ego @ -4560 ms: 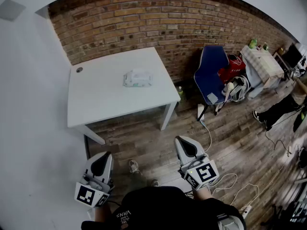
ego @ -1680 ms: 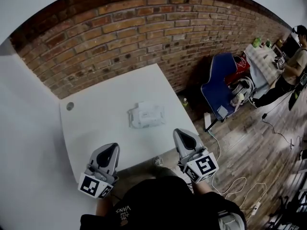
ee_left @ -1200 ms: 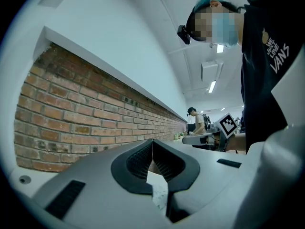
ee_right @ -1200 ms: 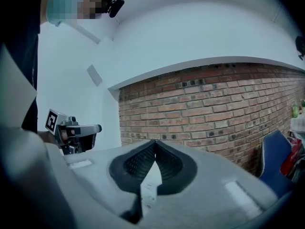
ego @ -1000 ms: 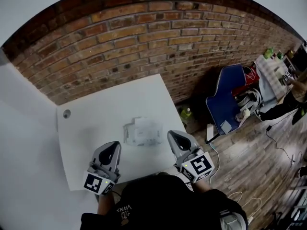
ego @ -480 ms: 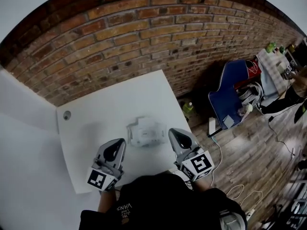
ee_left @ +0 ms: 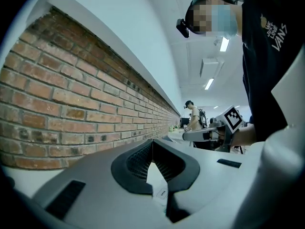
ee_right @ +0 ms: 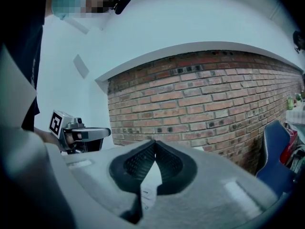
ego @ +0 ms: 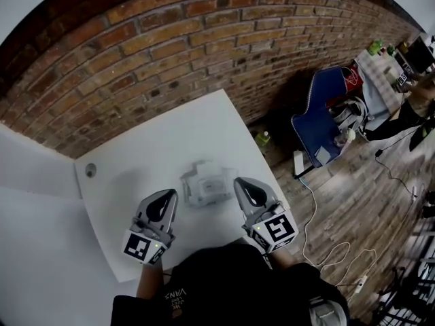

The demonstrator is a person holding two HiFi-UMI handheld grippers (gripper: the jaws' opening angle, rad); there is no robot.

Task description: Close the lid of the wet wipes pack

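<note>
On the table: your wet wipes pack [ego: 206,185] lies flat on the white table [ego: 136,161], towards the near edge, closer to the right-hand corner than to the left.
Left gripper: your left gripper [ego: 167,195] hovers over the table just left of the pack, apart from it, with its tip pointing away from you.
Left jaws: clenched, tips meeting, nothing gripped between them.
Right gripper: your right gripper [ego: 240,183] sits just right of the pack, near the table's right edge, and is not touching the pack either.
Right jaws: clenched too, tips pressed together and empty.
Between the grippers: the pack lies in the gap, level with both tips.
Behind the table: a brick wall [ego: 170,46] runs along the far edge.
Off to your right: a blue chair [ego: 325,117] stands on the wooden floor [ego: 353,209], well apart from the table.
</note>
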